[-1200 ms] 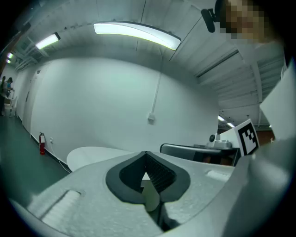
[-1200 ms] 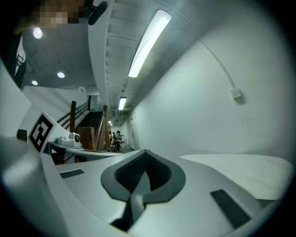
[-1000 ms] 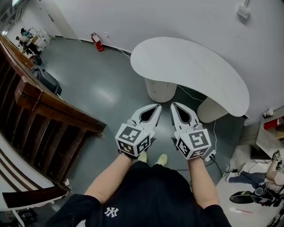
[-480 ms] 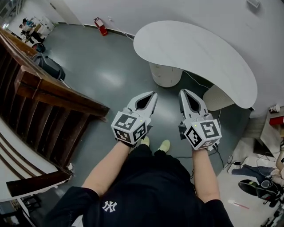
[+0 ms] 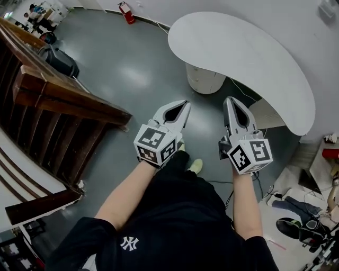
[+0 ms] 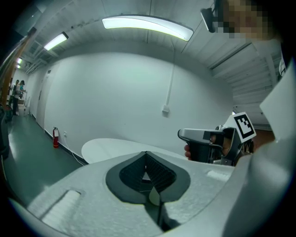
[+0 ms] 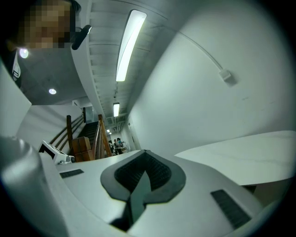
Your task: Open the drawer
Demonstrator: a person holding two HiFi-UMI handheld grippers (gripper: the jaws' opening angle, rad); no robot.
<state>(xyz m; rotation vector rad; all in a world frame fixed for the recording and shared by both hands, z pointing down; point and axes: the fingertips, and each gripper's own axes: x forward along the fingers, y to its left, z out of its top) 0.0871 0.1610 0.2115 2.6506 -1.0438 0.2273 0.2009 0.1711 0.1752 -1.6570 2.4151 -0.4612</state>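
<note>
A white kidney-shaped table [image 5: 249,53] stands ahead on two white pedestals. The round one [image 5: 204,80] is nearer my grippers, and no drawer front shows plainly on it. My left gripper [image 5: 184,105] is shut and empty, pointing at the floor just short of that pedestal. My right gripper [image 5: 230,100] is also shut and empty, beside it and close to the table's near edge. In the left gripper view the tips [image 6: 147,152] meet in front of the table top [image 6: 106,146], with the right gripper [image 6: 203,144] off to the right. The right gripper view shows its closed tips [image 7: 145,152] and the table top [image 7: 249,152].
A dark wooden stair railing [image 5: 63,100] runs along the left. A black bag [image 5: 55,59] and a red fire extinguisher [image 5: 126,11] are at the far left wall. Cables and clutter [image 5: 299,222] lie on the floor at the right. The person's shoe [image 5: 196,165] shows below the grippers.
Both grippers have moved forward and lower toward the table, which now sits closer in view. The right gripper has rolled onto its edge. Both stayed shut.
</note>
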